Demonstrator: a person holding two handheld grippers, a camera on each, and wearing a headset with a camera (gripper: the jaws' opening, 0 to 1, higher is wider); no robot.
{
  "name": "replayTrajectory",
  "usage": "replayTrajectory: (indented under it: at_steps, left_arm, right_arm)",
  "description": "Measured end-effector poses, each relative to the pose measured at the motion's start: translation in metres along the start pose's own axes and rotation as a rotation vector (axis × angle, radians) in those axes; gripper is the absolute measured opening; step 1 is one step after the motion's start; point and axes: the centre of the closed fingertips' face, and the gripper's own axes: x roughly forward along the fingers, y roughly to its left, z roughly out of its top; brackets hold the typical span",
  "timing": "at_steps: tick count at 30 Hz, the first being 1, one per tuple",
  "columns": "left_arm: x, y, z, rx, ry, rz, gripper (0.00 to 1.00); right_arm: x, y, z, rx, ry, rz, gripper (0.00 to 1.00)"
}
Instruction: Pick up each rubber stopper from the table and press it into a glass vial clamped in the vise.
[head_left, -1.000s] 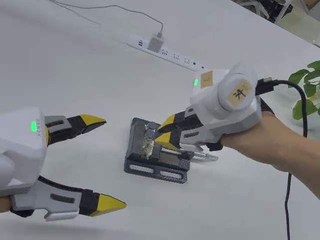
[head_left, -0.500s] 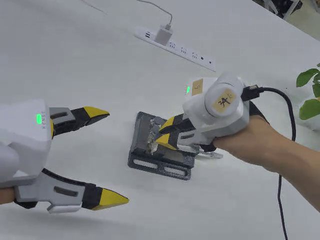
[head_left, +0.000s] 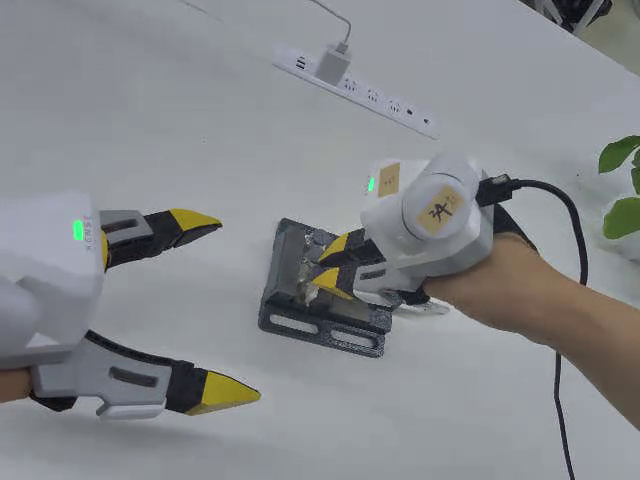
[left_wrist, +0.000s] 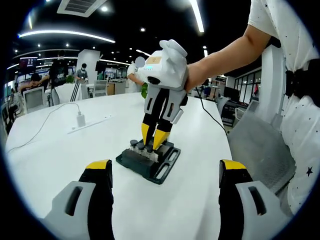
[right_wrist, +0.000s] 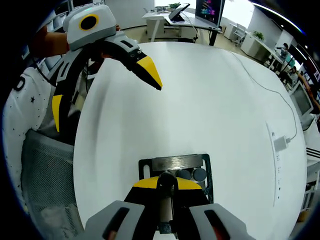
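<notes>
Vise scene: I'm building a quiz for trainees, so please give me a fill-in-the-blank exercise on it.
The right gripper is ___ on a rubber stopper over the vise.
The left gripper holds its jaws ___.
The power strip lies on a ___ table.
Missing: shut; open; white.

My right hand-held gripper (head_left: 323, 265), closed on a stopper (right_wrist: 167, 180), covers the vise (head_left: 320, 335) from above, so that way in is blocked. Bare bench (head_left: 200, 130) lies open between the vise and my left hand-held gripper (head_left: 238, 308), its jaws spread wide. A power strip (head_left: 375, 97) lies well behind; a black cable (head_left: 545, 188) hangs at the right
</notes>
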Motion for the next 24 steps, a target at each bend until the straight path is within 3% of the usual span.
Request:
replayTrajectory:
  at_steps: [10,15,24]
  left_arm:
    - [0.0004,0.0009,-0.0017,-0.009,-0.003,-0.001,0.87]
    - [0.0009,0.0013,-0.0017,-0.011,-0.005,-0.003,0.87]
    - [0.0024,0.0023,-0.0011,-0.017,-0.007,-0.004,0.86]
  right_arm:
    - [0.0025,-0.0002,0.0006,-0.007,0.005,0.0,0.05]
    - [0.0033,0.0002,0.0005,-0.059,0.022,-0.007,0.05]
    - [0.0038,-0.0001,0.0002,-0.079,0.034,-0.016,0.04]
